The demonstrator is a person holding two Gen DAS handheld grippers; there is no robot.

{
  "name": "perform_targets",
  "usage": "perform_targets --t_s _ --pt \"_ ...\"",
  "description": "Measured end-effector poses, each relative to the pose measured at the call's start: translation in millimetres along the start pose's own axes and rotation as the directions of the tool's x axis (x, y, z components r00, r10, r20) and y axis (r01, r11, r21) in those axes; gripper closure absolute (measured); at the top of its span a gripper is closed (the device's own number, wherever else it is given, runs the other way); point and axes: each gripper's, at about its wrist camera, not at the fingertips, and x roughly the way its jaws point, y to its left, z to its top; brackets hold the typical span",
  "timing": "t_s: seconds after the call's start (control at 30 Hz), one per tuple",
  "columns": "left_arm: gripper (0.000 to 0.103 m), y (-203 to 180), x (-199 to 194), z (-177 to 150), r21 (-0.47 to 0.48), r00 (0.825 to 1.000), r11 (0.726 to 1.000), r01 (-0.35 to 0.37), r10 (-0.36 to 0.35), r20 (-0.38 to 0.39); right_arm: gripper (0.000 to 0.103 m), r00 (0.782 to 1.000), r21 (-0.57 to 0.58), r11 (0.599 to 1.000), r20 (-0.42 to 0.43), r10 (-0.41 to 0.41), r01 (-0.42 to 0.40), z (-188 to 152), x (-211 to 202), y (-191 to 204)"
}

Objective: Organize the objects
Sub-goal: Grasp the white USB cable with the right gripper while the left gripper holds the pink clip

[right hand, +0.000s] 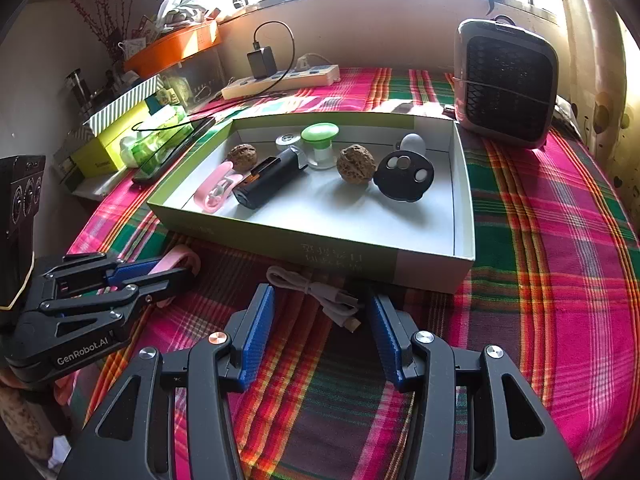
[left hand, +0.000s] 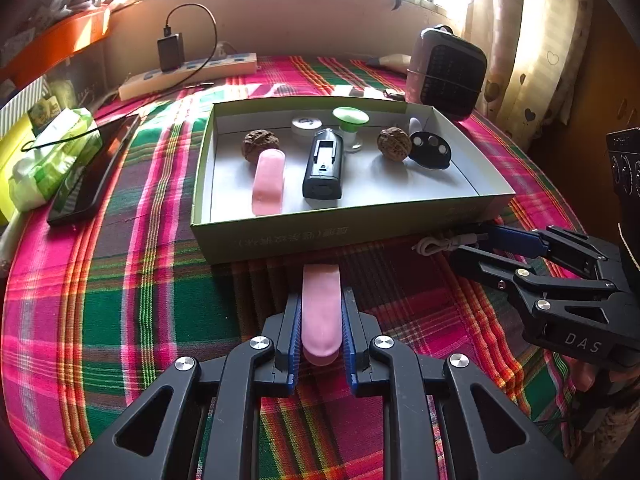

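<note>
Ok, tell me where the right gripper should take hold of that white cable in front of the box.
Grip the white cable at its tied middle, where the strands bunch thickest, coming straight down from above. It lies flat on the tablecloth between the open fingers of the right gripper, close to the box wall, so a side approach looks cramped.

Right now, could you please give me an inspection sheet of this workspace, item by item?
Surface: table under a plaid cloth in pink, green and orange.
Job's things: open box holding two walnuts, a pink clip, a black device, a green-topped item and a black round piece; a second pink clip lies outside, before the box.
Clutter: phone, tissue pack, small heater.
Grippers: left gripper shut on the second pink clip; right gripper open, straddling the white cable.
Cables: coiled white cable before the box; power strip with a black charger.
Surroundings: window, curtain, orange tray at left.
</note>
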Motion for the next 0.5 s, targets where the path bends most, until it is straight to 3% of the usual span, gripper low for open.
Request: perform_targets --t_s 0.5 --pt "0.087 10 -2 -1 -0.023 1.000 0.999 0.028 -0.028 0.010 0.054 0.997 -0.095 0.993 -0.035 0.072 -0.075 -7 -2 32"
